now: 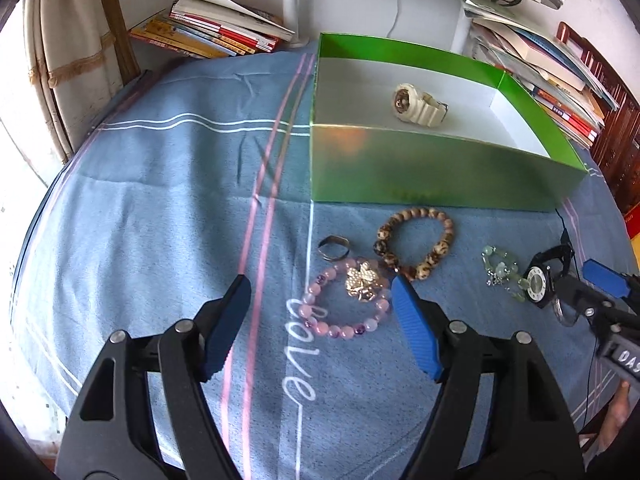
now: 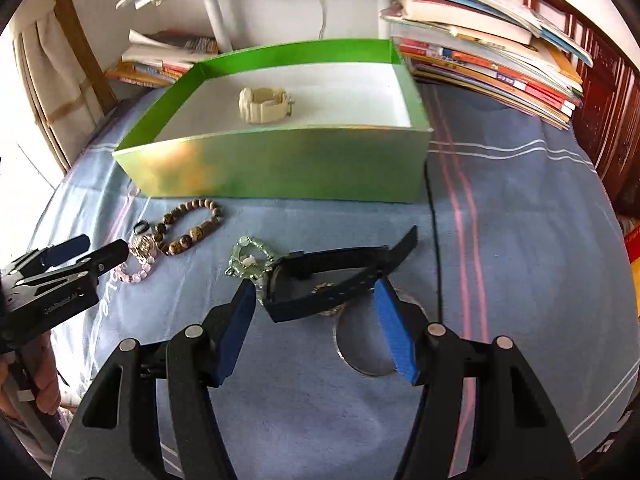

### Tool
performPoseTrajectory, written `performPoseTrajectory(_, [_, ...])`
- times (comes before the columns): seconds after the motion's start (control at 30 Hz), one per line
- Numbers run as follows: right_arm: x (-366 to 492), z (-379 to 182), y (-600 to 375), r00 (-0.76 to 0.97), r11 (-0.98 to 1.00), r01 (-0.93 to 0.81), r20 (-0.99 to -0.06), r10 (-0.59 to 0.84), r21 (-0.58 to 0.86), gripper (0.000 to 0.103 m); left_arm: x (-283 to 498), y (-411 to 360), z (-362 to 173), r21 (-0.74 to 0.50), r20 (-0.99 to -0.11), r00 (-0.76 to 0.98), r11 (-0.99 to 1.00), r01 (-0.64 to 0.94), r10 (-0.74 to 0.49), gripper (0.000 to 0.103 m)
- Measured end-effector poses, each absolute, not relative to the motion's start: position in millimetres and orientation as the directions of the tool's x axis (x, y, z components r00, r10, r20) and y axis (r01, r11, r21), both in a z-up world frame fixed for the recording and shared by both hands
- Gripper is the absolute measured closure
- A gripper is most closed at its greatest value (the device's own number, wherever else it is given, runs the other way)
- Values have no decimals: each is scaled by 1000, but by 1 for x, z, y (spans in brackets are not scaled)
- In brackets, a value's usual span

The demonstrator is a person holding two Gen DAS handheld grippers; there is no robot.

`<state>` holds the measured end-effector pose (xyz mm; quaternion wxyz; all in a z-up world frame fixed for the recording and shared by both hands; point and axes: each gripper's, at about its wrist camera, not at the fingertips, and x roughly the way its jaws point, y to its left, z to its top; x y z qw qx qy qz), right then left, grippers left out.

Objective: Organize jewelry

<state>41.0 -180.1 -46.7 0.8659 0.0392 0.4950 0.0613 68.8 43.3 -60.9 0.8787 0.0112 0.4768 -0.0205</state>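
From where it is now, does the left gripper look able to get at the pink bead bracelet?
Probably yes. The left gripper is open just above the pink bead bracelet, nothing covering it, though the gold flower brooch lies on it.

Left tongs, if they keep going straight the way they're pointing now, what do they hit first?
Most likely the pink bead bracelet with the gold flower brooch inside its loop, lying between the open left tongs on the blue cloth. Depth is hard to judge.
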Motion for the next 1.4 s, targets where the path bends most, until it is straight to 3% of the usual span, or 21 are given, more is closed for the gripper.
performPoseTrajectory(0.5, [45,-61,-218,486,996,78,-874,-1,42,42,66,51,-66,-2,-848,529,999,44,-25,27])
performPoseTrajectory(0.8, [46,-75,-218,478,996,76,-879,12,55,37,63,56,-74,6,-859,512,999,50,-20,26])
performPoseTrajectory(1.0, [50,-77,-212,484,997,66,-875,4,42,36,63,53,-77,-40,-861,500,993,107,-88,26])
performPoseTrajectory(1.17, [46,-76,-217,484,996,80,-875,3,48,36,65,50,-79,-56,-859,502,993,105,-102,45])
performPoseTrajectory(1.4, [36,-67,-219,504,996,78,-864,-7,37,36,74,39,-75,-70,-851,513,992,106,-115,49])
